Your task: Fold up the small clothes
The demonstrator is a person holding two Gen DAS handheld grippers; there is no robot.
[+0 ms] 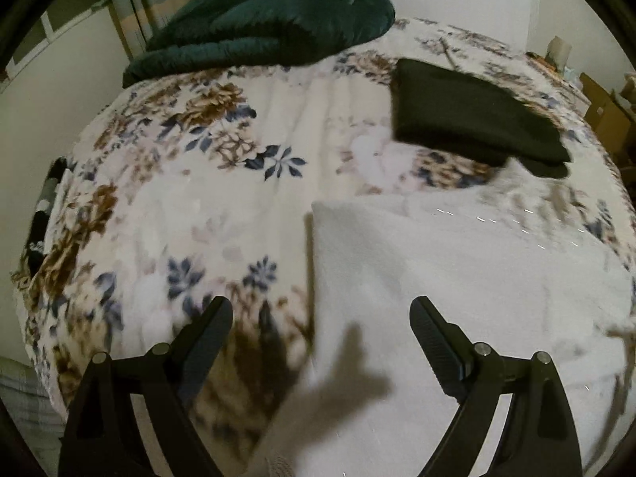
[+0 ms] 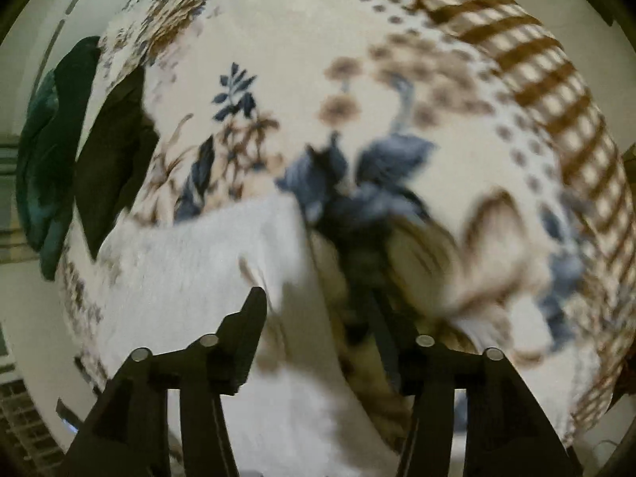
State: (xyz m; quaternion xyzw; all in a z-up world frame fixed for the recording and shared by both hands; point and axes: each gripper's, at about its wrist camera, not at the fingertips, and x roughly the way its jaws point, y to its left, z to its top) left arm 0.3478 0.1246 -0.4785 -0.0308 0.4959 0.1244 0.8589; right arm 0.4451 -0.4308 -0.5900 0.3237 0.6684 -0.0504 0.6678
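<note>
Floral blanket under everything. White garment flat ahead of right finger of left gripper, fingers spread, empty. Likely soft, light, limp; pinch a corner. Right gripper spread at its edge.

Open bedspread beside, seemingly, black garment
</note>
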